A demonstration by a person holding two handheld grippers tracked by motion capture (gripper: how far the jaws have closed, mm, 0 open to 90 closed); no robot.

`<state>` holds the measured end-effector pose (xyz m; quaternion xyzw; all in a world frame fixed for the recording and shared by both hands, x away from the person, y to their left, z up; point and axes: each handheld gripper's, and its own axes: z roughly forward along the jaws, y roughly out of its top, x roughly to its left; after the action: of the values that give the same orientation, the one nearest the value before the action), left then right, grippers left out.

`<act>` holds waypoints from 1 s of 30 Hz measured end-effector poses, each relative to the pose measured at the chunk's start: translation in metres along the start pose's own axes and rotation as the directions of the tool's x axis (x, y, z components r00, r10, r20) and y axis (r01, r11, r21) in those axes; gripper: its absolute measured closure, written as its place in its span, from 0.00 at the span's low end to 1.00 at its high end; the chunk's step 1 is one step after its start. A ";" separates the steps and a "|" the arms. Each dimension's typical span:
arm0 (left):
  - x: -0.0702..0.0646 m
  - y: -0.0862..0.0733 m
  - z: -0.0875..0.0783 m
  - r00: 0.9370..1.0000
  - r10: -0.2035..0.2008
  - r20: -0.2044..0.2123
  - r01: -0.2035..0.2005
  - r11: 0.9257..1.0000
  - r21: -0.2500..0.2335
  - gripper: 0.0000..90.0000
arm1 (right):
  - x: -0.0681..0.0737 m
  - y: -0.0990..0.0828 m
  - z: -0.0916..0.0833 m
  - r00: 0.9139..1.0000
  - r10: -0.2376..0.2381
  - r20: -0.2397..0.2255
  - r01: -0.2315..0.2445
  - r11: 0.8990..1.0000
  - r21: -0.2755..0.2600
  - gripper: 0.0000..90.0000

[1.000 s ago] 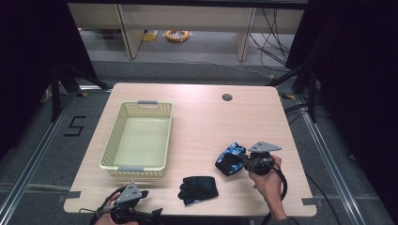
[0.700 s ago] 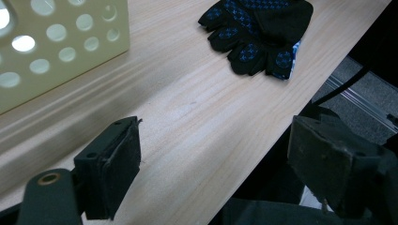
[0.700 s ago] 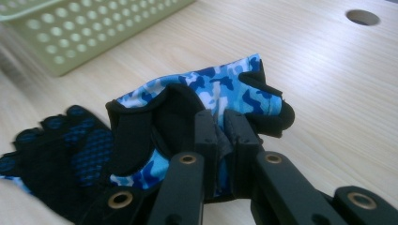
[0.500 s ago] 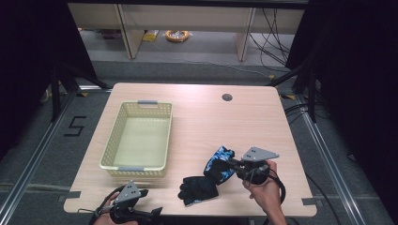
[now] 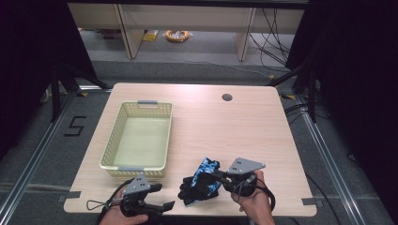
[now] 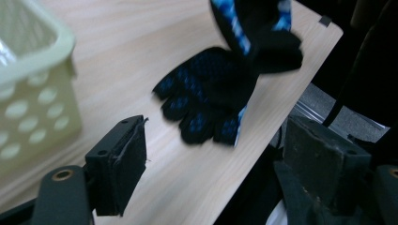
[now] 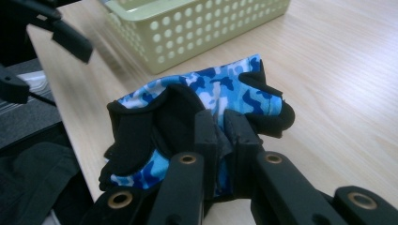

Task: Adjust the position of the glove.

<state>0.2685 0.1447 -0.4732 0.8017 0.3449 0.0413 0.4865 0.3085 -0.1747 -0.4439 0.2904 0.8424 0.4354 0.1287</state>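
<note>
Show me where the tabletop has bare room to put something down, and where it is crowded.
Bare wood runs from the basket rightward to the table edge, around the round hole, and along the far edge. The basket itself is empty. The near edge is crowded: the left gripper, the black glove, and the camouflage glove pinched by the right gripper.

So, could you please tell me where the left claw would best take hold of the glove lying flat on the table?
Probably at the cuff end of the flat glove, coming from the table's near edge. Its fingers splay limp toward the basket, while the cuff bunches thicker beside the camouflage glove in the right claw.
</note>
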 end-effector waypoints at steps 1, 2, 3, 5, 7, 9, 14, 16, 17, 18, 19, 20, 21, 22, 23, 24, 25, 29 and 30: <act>-0.001 0.003 0.003 1.000 0.010 0.005 -0.010 1.000 -0.009 0.24 | 0.002 0.000 0.000 1.000 0.013 -0.008 -0.013 1.000 0.009 0.94; -0.002 0.007 0.004 1.000 0.013 0.006 -0.013 1.000 -0.009 0.25 | 0.003 0.000 0.001 1.000 -0.006 -0.006 0.006 1.000 -0.003 0.94; -0.002 0.010 0.006 1.000 0.014 0.015 -0.014 1.000 0.004 0.26 | 0.004 0.000 0.001 1.000 0.003 -0.021 -0.003 1.000 0.012 0.94; -0.003 0.016 0.012 1.000 0.017 0.015 -0.017 1.000 0.008 0.26 | 0.007 -0.001 0.002 1.000 -0.001 -0.027 0.001 1.000 0.006 0.94; -0.003 0.021 0.019 1.000 0.020 0.021 -0.021 1.000 0.010 0.26 | 0.008 -0.001 0.001 1.000 -0.004 -0.027 0.004 1.000 0.001 0.94; -0.003 0.024 0.026 0.999 0.015 0.033 -0.015 1.000 0.005 0.28 | 0.009 -0.001 0.002 0.999 -0.017 -0.046 0.017 1.000 -0.002 0.94; -0.005 0.030 0.044 0.995 -0.022 0.097 0.019 0.999 0.034 0.37 | 0.013 -0.002 0.003 0.999 -0.007 -0.045 0.007 1.000 0.008 0.94; -0.004 0.032 0.050 0.995 -0.018 0.101 0.013 0.999 0.047 0.41 | 0.013 -0.001 0.004 0.998 -0.021 -0.066 0.022 1.000 0.008 0.94; -0.003 0.032 0.052 0.994 -0.018 0.104 0.014 0.999 0.044 0.45 | 0.014 -0.001 0.004 0.997 -0.024 -0.066 0.025 1.000 0.010 0.94; -0.003 0.033 0.052 0.995 -0.019 0.098 0.014 0.999 0.051 0.50 | 0.014 -0.001 0.004 0.997 -0.027 -0.066 0.028 1.000 0.010 0.94; -0.003 0.033 0.052 0.995 -0.016 0.102 0.011 0.999 0.050 0.54 | 0.014 -0.001 0.004 0.998 -0.026 -0.064 0.027 1.000 0.011 0.94; -0.004 0.033 0.052 0.992 -0.015 0.128 0.008 0.998 0.058 0.59 | 0.014 0.000 0.004 0.998 -0.025 -0.052 0.025 1.000 0.008 0.94; -0.005 0.032 0.054 0.993 -0.006 0.122 0.000 0.999 0.051 0.64 | 0.012 0.000 0.004 0.998 -0.040 -0.046 0.040 0.999 0.002 0.94; -0.005 0.032 0.054 0.993 0.004 0.116 -0.011 0.998 0.060 0.68 | 0.012 0.000 0.005 0.998 -0.036 -0.043 0.037 0.999 0.004 0.94; -0.007 0.032 0.054 0.992 -0.008 0.125 0.000 0.998 0.058 0.72 | 0.013 0.000 0.005 0.999 -0.023 -0.042 0.024 1.000 0.011 0.94; -0.009 0.032 0.056 0.991 -0.019 0.135 0.011 0.998 0.055 0.75 | 0.012 0.001 0.007 0.998 -0.048 -0.044 0.048 0.999 0.006 0.94; -0.009 0.032 0.056 0.991 -0.019 0.135 0.011 0.998 0.055 0.79 | 0.012 0.001 0.007 0.998 -0.048 -0.044 0.048 0.999 0.006 0.94; -0.013 0.030 0.058 0.987 -0.059 0.151 0.048 0.996 0.072 0.84 | 0.009 0.006 0.011 0.997 -0.068 -0.035 0.069 0.997 0.034 0.95; -0.014 0.030 0.058 0.986 -0.073 0.148 0.063 0.995 0.073 0.86 | 0.008 0.009 0.013 0.997 -0.078 -0.028 0.080 0.996 0.040 0.95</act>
<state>0.2963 0.0838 -0.4757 0.8063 0.3358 -0.0477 0.4845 0.3117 -0.1568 -0.4439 0.2536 0.8637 0.4163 0.1284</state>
